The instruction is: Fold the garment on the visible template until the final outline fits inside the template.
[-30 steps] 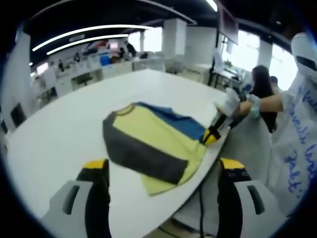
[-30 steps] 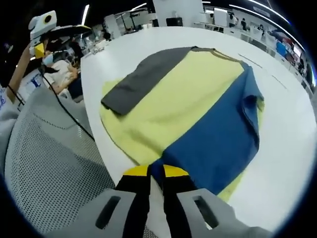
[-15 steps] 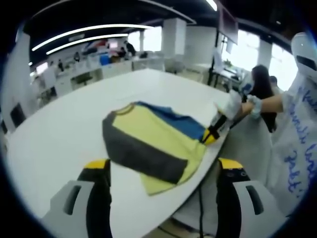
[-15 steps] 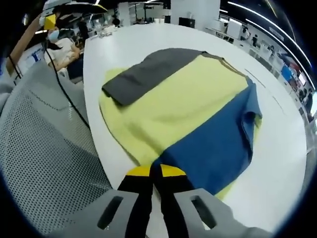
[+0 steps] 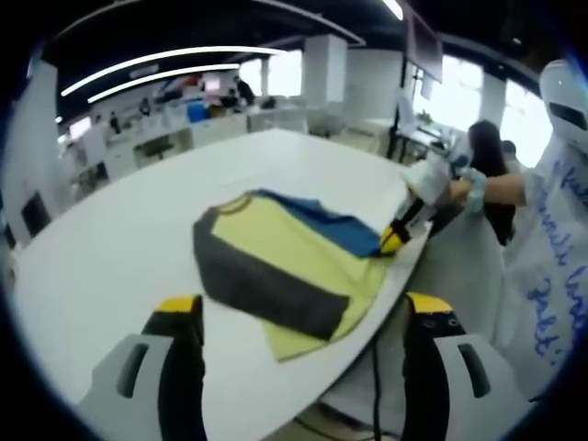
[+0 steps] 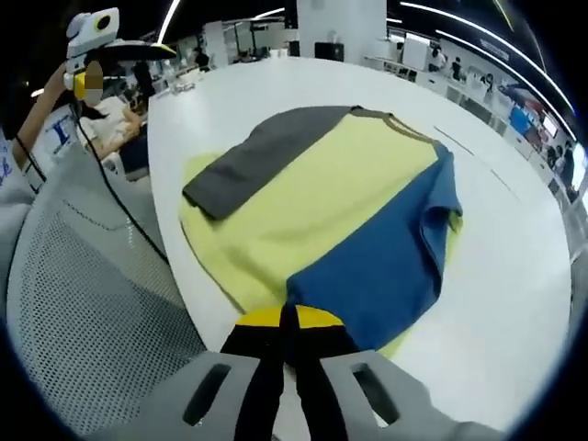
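A shirt with a yellow body (image 5: pixel 289 253), a grey sleeve (image 5: pixel 253 285) and a blue sleeve (image 5: pixel 326 225) lies on the white table (image 5: pixel 110 248), near its right edge. My left gripper (image 5: pixel 303 312) hovers in front of it, open wide and holding nothing. My right gripper (image 5: pixel 395 241) reaches in from the right and pinches the blue sleeve's corner. In the right gripper view its jaws (image 6: pixel 285 323) are shut on the blue hem (image 6: pixel 381 262), with the yellow body (image 6: pixel 340 188) and the grey sleeve (image 6: pixel 253 161) spread beyond.
A grey mesh chair (image 6: pixel 87 303) stands against the table edge beside my right gripper, with a black cable (image 6: pixel 124 207) hanging across it. A person (image 5: pixel 484 156) sits past the table's right end. A thin line (image 6: pixel 464 147) marks the table beyond the shirt.
My right gripper has lifted the blue sleeve corner slightly and moved it inward over the table. The left gripper has stayed open and still.
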The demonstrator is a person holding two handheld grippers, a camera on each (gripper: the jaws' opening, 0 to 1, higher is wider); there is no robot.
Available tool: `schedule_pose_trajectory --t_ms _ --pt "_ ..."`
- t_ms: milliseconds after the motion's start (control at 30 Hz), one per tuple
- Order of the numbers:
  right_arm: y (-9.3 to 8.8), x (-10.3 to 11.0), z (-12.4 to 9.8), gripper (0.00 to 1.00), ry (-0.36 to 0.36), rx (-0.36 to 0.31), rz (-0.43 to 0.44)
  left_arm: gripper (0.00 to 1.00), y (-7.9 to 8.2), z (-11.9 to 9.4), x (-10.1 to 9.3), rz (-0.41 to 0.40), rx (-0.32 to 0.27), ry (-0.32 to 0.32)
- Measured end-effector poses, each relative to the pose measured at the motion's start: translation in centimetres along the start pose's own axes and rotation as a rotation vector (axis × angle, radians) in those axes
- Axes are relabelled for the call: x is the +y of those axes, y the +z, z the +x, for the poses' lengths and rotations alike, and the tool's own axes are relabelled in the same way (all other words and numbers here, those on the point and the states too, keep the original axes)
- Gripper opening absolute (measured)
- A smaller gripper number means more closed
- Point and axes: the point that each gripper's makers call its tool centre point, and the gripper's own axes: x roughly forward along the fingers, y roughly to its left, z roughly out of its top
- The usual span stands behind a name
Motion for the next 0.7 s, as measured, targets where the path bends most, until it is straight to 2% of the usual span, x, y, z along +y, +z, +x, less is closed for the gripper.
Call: schedule_pose_trajectory --t_ms 433,700 --pt "0.3 -3.9 -3.0 0.03 -0.091 -0.036 0.029 0.90 0.3 0.0 -0.6 0.023 0.016 -0.007" --pt "-0.6 -6.6 -4.7 0.03 -0.153 -0.032 0.042 0.89 0.4 -0.4 -1.0 0.019 0.023 -0.002"
